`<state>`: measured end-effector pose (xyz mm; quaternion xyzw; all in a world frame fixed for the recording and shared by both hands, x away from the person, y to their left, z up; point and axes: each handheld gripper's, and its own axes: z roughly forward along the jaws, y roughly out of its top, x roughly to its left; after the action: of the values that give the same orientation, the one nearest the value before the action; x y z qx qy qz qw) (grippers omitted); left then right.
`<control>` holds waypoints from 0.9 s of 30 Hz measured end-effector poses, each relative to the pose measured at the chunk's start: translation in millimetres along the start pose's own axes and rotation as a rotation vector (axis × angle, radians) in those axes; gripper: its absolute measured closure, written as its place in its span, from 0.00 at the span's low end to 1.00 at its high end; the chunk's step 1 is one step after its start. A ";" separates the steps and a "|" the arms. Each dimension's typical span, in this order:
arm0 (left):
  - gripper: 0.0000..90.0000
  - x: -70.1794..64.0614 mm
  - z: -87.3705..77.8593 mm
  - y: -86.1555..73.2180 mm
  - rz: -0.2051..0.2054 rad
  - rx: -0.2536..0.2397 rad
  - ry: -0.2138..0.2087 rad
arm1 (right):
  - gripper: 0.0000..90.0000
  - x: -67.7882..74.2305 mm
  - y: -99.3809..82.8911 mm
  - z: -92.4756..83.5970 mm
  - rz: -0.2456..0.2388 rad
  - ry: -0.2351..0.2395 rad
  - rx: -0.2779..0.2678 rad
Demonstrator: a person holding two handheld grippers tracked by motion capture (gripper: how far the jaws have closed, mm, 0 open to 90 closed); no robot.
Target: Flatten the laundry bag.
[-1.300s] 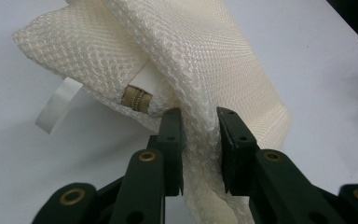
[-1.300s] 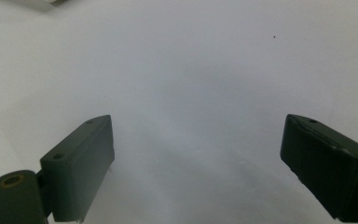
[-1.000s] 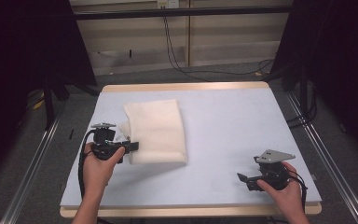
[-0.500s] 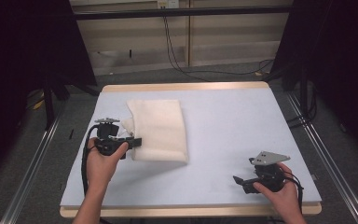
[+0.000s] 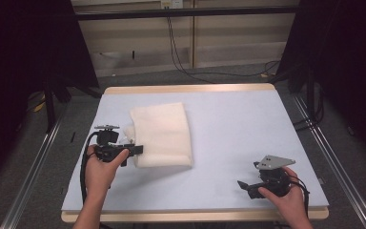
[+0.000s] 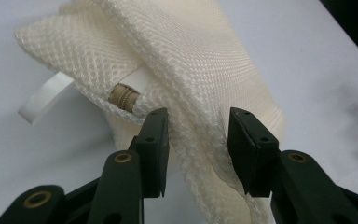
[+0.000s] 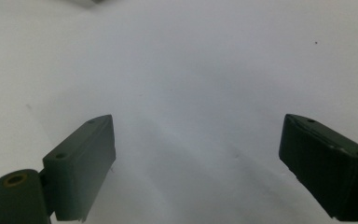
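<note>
1. The cream mesh bag [image 5: 162, 134] lies folded on the left part of the pale blue table [image 5: 238, 129].
2. The left gripper [image 6: 198, 140] has just been opening; its 2 jaws stand apart around the bag's edge.
3. The right gripper [image 7: 196, 163] is spread wide over bare table, well apart from the bag.

You have a cream mesh bag [image 5: 162, 134] lying folded flat on the pale blue table [image 5: 248, 129], left of centre, its long side running away from you. Up close, its weave is a fine honeycomb net [image 6: 200, 60], and the near left corner is rumpled and lifted. There a tan zipper end [image 6: 125, 97] and a white tag [image 6: 44, 97] poke out from the fold.
</note>
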<state>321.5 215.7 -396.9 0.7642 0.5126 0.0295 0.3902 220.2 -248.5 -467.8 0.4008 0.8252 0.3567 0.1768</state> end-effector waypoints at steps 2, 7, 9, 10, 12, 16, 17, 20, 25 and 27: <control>0.63 1.6 1.6 -1.5 -0.020 -0.003 -0.003 | 0.12 -0.3 0.3 -0.3 0.003 -0.003 -0.003; 0.77 2.5 0.1 -0.9 -0.004 -0.004 -0.010 | 0.12 1.9 1.2 0.0 -0.016 -0.015 0.007; 0.83 0.3 -0.4 0.9 0.001 -0.011 -0.013 | 0.12 3.5 2.0 0.5 -0.020 -0.009 0.010; 0.86 -0.5 -0.1 1.8 0.005 -0.007 -0.016 | 0.11 4.1 2.6 1.2 -0.029 -0.007 0.004; 0.91 -2.5 2.1 3.3 0.011 0.009 -0.010 | 0.11 5.4 3.8 1.6 -0.037 -0.004 0.004; 0.94 -2.1 5.2 3.0 0.002 0.013 -0.013 | 0.11 8.2 4.3 1.8 -0.037 -0.005 0.011; 0.94 -2.1 4.9 3.5 -0.001 0.008 -0.014 | 0.11 8.1 4.2 1.9 -0.039 -0.001 0.009; 0.95 -4.6 4.6 6.9 -0.011 -0.008 -0.028 | 0.11 9.5 6.6 2.0 -0.039 0.015 -0.005; 0.95 -14.0 9.2 15.5 -0.020 -0.032 -0.055 | 0.09 21.8 19.1 5.9 -0.080 0.006 -0.034; 0.95 -16.4 10.5 18.4 -0.008 -0.028 -0.061 | 0.09 27.6 25.4 9.0 -0.105 0.008 -0.043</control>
<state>332.4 193.4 -386.9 0.7572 0.5031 0.0118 0.4165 222.0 -212.0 -455.6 0.3516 0.8380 0.3660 0.2007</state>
